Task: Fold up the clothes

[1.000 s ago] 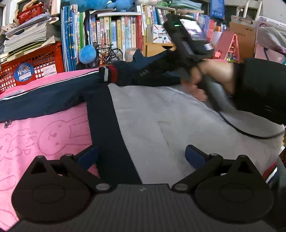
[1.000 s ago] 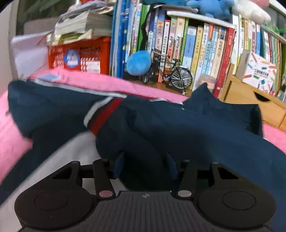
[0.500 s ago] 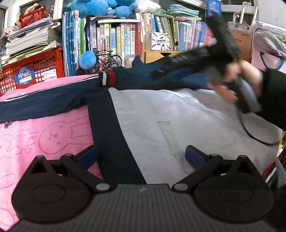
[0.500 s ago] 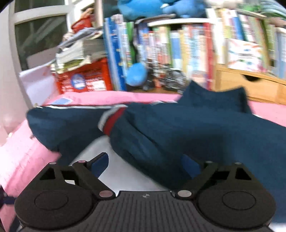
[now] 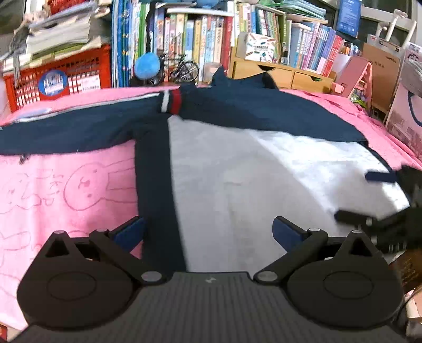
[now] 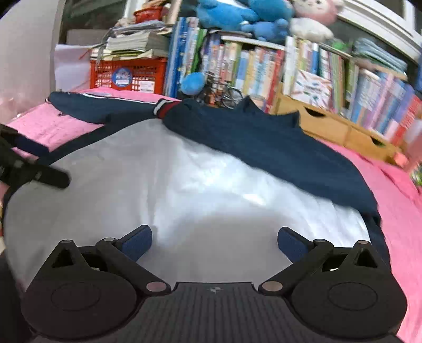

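Behind the garment stands a crowded bookshelf [image 5: 200, 47], with a red crate [image 5: 60, 71] of stacked papers at its left, a blue plush ball [image 5: 147, 66] and a small model bicycle [image 5: 184, 71] at its foot, and a wooden drawer box [image 6: 329, 126] to the right. Blue and pink soft toys [image 6: 253, 15] sit on top of the shelf in the right wrist view.

Spread over a pink blanket [image 5: 66, 184] printed with rabbit outlines lies the jacket [image 5: 237, 171], grey panel upward, with a navy band running toward the camera. One navy sleeve [image 5: 79, 124] stretches out to the left; its red-and-white cuff [image 5: 171, 101] touches the other navy sleeve [image 6: 263, 142], which is folded across the top of the grey panel.

The left tool [image 5: 208, 232] hovers with its jaws spread wide over the navy band and grey cloth, gripping nothing. The right tool [image 6: 215, 241] is likewise spread apart above the grey panel.

Each tool shows only as a dark blurred shape at the edge of the other's view. Book spines at the right are smeared. The jacket's near hem is hidden behind the tool bodies.
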The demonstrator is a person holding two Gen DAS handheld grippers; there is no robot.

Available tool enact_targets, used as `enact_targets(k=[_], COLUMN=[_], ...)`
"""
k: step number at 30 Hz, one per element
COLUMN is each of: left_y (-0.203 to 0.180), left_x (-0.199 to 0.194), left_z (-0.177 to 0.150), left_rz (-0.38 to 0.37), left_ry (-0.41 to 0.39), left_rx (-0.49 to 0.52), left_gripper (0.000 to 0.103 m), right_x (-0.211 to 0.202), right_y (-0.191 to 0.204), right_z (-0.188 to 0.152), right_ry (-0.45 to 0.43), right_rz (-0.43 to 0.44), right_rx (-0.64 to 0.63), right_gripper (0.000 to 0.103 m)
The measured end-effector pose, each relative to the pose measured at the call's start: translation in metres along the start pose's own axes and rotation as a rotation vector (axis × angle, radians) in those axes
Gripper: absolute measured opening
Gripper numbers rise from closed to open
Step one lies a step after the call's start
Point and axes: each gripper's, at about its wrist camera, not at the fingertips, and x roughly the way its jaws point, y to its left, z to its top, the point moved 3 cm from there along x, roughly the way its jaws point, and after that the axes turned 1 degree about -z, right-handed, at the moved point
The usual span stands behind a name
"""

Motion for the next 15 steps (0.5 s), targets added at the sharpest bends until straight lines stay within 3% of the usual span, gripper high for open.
enact_targets(k=[5, 15], left_y=[-0.030, -0.074], left_x=[-0.006, -0.015], left_z=[-0.007, -0.029], left_rz=[0.003, 0.038], left_ry=[0.033, 0.100], left_rx=[0.012, 0.094], left_gripper=[0.103, 0.103], right_x=[-0.025, -0.059], right_y=[-0.008, -0.013], right_z=[-0.022, -0.054], right_ry=[0.016, 0.051], right_rz=[-0.008, -0.042], right_rx=[0.121, 0.153], right_gripper=[0.103, 0.103])
